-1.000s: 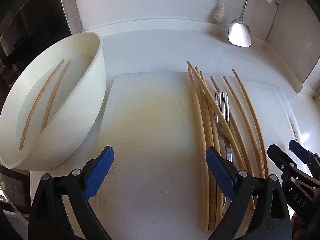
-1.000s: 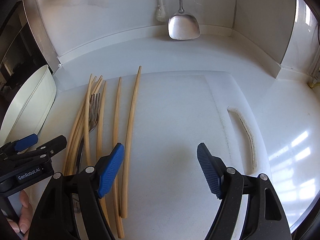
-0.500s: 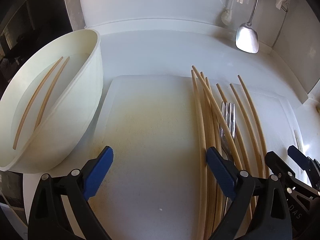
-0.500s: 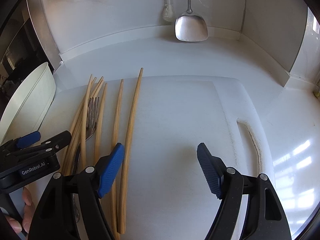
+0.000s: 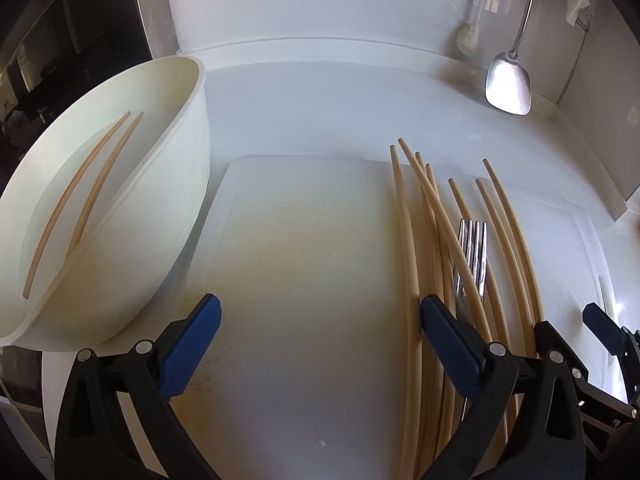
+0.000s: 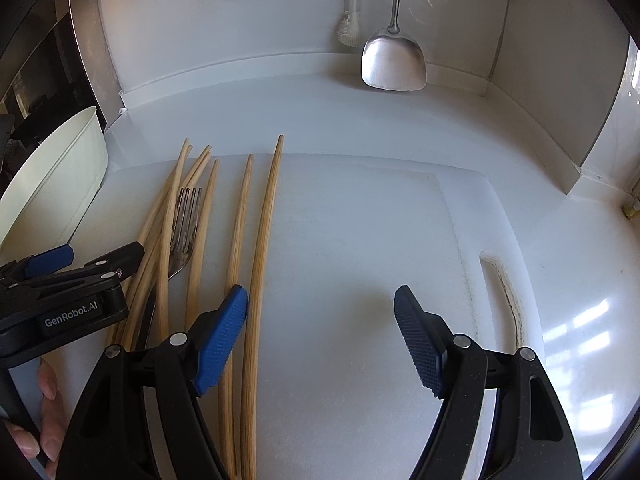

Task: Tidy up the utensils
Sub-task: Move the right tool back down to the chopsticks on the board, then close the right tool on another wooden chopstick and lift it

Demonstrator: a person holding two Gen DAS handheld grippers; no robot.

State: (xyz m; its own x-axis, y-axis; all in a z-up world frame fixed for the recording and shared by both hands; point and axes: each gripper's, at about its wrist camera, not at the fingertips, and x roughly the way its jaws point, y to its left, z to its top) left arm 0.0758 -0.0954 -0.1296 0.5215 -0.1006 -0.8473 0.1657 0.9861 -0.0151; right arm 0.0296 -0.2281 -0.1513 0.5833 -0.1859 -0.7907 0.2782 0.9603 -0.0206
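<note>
The chopsticks [image 5: 432,240] are long, thin and pale wood colour, and they lie in a loose bundle on the white cutting board [image 5: 312,264], toward its right edge as the left wrist view shows it. Some of them cross each other at the far ends. A metal fork [image 5: 474,248] lies among them, its prongs pointing to the far edge of the board. Two more chopsticks [image 5: 84,188] lie side by side inside the cream bowl [image 5: 176,216], which stands on the white surface [image 5: 320,108] just beside the left edge of the board.

The left hand-held gripper [image 5: 320,332] points down over the bare middle of the board. Its jaws have just been opening and now stand wide, with nothing between them. The right hand-held gripper [image 6: 320,328] also points down at the board, wide apart and empty, its left blue pad just beside the outermost chopstick.
</note>
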